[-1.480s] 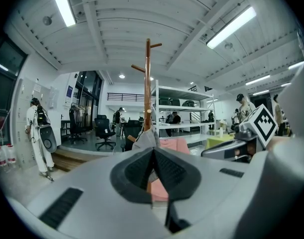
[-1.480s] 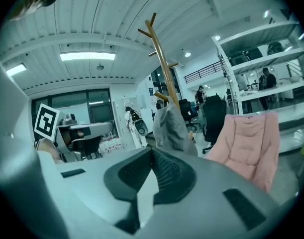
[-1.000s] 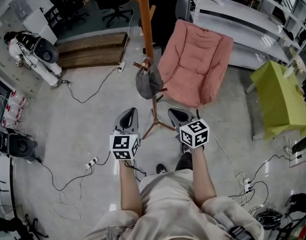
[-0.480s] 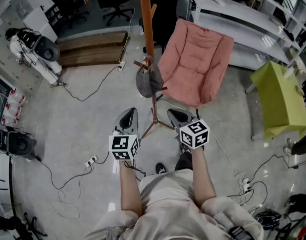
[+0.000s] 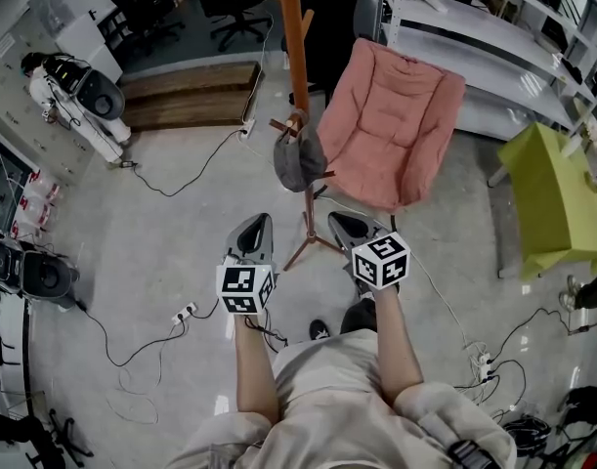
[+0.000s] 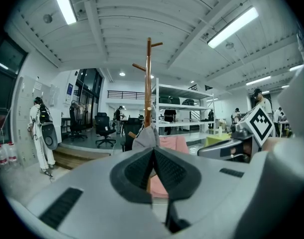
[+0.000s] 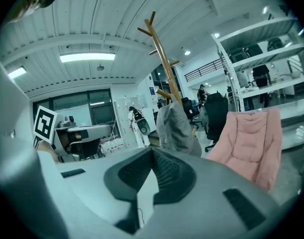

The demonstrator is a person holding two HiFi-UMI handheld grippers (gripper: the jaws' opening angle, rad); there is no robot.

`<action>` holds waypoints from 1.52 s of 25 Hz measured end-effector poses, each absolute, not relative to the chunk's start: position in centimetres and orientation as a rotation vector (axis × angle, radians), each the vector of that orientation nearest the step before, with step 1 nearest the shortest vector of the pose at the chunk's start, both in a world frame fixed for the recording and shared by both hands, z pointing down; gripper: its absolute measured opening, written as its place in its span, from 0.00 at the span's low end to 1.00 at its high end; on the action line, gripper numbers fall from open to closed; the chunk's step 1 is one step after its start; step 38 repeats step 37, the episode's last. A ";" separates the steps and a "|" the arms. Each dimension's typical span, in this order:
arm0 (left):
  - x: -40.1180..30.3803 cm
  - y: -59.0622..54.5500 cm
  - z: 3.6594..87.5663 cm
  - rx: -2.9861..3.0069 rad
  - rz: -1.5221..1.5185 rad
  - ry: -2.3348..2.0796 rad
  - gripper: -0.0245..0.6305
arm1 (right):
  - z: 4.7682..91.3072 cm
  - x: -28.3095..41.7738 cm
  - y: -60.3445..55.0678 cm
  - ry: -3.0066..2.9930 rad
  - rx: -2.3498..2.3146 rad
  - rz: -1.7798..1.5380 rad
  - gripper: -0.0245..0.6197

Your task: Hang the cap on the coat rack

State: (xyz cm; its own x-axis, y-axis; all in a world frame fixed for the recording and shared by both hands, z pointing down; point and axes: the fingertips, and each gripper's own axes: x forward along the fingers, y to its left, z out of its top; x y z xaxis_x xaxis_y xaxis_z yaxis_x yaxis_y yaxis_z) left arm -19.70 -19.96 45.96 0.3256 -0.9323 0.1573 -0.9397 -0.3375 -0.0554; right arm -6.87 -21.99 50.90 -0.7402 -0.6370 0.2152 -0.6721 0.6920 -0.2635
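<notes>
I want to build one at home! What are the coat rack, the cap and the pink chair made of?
Coat rack: probably wood, smooth orange-brown pole with pegs. Cap: soft grey cloth, it droops on its peg. Pink chair: padded fabric, seemingly, with puffy quilted seams.

Grey cap (image 5: 297, 160) on wooden coat rack (image 5: 294, 57)

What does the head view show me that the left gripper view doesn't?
Only the head view: the floor with its cables, a power strip, the green table. Only the left gripper view: ceiling lights, the left gripper with jaws shut, empty. Both: the grey cap hanging on the coat rack, and the pink chair.
</notes>
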 end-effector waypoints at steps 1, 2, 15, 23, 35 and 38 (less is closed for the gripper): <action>-19.8 -20.0 45.9 2.520 0.252 -1.782 0.05 | 50.8 -7.1 -22.0 -2.792 1.080 0.497 0.05; -20.0 -20.1 45.9 2.520 0.254 -1.782 0.05 | 50.8 -7.2 -22.1 -2.793 1.078 0.497 0.05; -19.0 -19.8 46.0 2.548 0.247 -1.733 0.05 | 50.9 -6.5 -21.7 -2.761 1.092 0.472 0.05; -19.5 -19.4 46.4 2.510 0.223 -1.761 0.05 | 51.0 -6.7 -21.5 -2.757 1.058 0.455 0.05; -20.6 -19.7 46.7 2.474 0.202 -1.806 0.05 | 51.3 -8.0 -21.7 -2.780 1.011 0.442 0.05; -20.9 -19.8 46.6 2.471 0.198 -1.814 0.05 | 51.4 -8.4 -21.6 -2.783 0.997 0.448 0.04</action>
